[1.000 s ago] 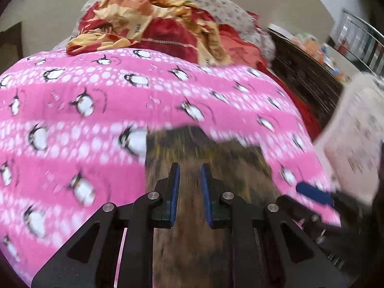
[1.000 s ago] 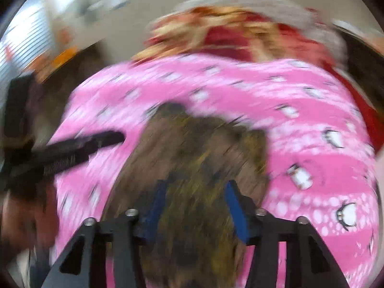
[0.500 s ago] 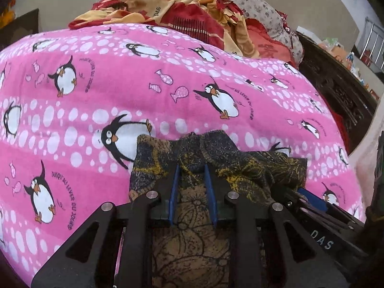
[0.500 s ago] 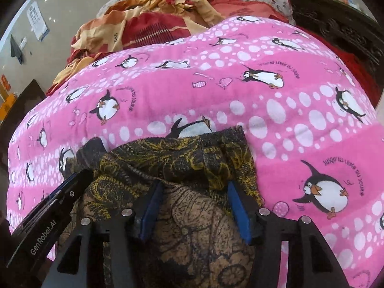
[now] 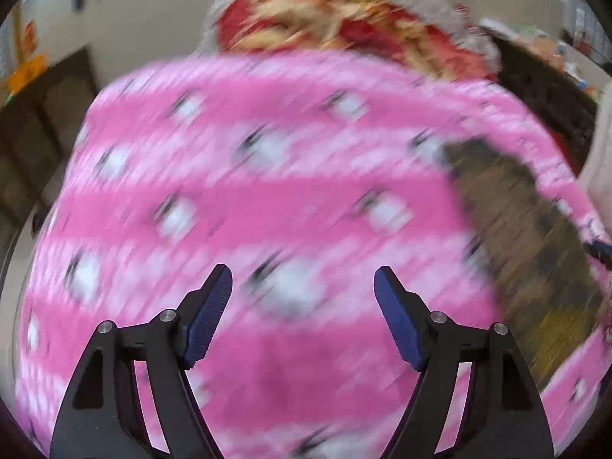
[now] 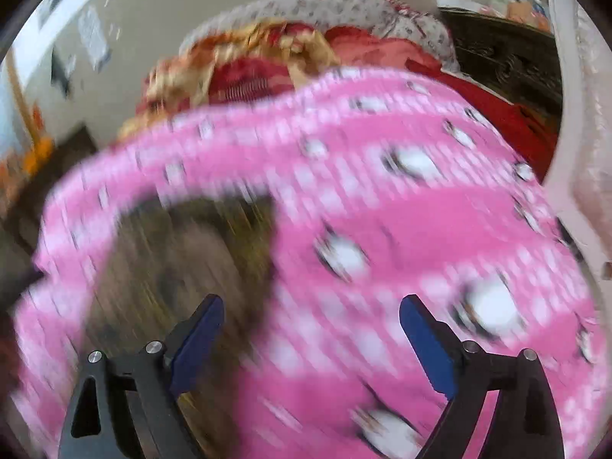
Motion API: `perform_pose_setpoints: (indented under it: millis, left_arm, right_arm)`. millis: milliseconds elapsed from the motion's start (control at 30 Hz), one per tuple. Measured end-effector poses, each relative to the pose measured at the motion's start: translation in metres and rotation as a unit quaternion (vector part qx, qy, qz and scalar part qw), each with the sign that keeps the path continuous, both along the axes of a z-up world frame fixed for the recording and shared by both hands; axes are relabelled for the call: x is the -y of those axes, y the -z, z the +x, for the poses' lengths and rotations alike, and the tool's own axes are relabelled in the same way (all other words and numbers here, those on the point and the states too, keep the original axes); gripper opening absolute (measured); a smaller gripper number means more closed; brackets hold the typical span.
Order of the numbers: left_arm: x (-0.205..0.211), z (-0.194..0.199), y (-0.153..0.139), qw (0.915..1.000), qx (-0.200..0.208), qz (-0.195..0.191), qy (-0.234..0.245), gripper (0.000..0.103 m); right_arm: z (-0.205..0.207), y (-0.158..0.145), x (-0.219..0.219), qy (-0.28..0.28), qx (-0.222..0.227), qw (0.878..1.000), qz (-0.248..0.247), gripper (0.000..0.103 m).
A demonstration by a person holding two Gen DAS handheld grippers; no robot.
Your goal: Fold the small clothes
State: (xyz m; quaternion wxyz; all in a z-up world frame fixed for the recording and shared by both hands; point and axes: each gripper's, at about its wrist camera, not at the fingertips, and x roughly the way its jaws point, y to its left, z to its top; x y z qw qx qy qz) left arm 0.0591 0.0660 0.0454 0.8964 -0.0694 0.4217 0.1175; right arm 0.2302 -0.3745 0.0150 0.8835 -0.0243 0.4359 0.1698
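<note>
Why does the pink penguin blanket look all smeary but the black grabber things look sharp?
Left wrist view: the pink penguin blanket and brown patterned garment streak with motion blur; the left gripper stays crisp, riding with the camera. Right wrist view: same smear, sharp right gripper, edges bent by fisheye.

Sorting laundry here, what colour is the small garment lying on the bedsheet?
Dark brown with yellowish patterning, on the garment; clearest in the right wrist view, though blurred.

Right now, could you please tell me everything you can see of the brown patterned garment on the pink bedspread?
The brown garment is thin dark cloth with a yellowish print, blurred in both views. It lies flat on the pink penguin bedspread, free of both grippers. The left gripper stands wide open beside it, over bare bedspread. The right gripper is open too; only its left finger overlaps the cloth's edge.
</note>
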Motion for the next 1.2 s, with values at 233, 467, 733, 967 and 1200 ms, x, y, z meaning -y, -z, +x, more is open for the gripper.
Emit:
perform_pose_setpoints:
  millis: [233, 467, 733, 967, 1200]
  left_arm:
    - [-0.021, -0.041, 0.043, 0.9987, -0.020, -0.021, -0.042, 0.079]
    - [-0.022, -0.021, 0.040, 0.9970, -0.032, -0.019, -0.068, 0.085]
    - [0.088, 0.038, 0.002, 0.9860, 0.025, -0.148, 0.072, 0.085]
    - [0.131, 0.098, 0.037, 0.9760, 0.000, -0.178, 0.125, 0.091]
    - [0.142, 0.125, 0.037, 0.9581, 0.015, -0.233, 0.166, 0.051]
  right_arm:
    - [-0.026, 0.028, 0.002, -0.009, 0.060, 0.996, -0.059, 0.103]
    - [-0.028, 0.028, 0.010, -0.016, 0.044, 0.998, -0.047, 0.103]
    - [-0.020, -0.026, 0.038, 0.034, -0.033, 0.977, 0.209, 0.100]
    - [0.019, 0.024, -0.004, -0.050, -0.153, 0.939, 0.302, 0.098]
    - [0.037, 0.029, -0.023, -0.101, -0.126, 0.934, 0.319, 0.088]
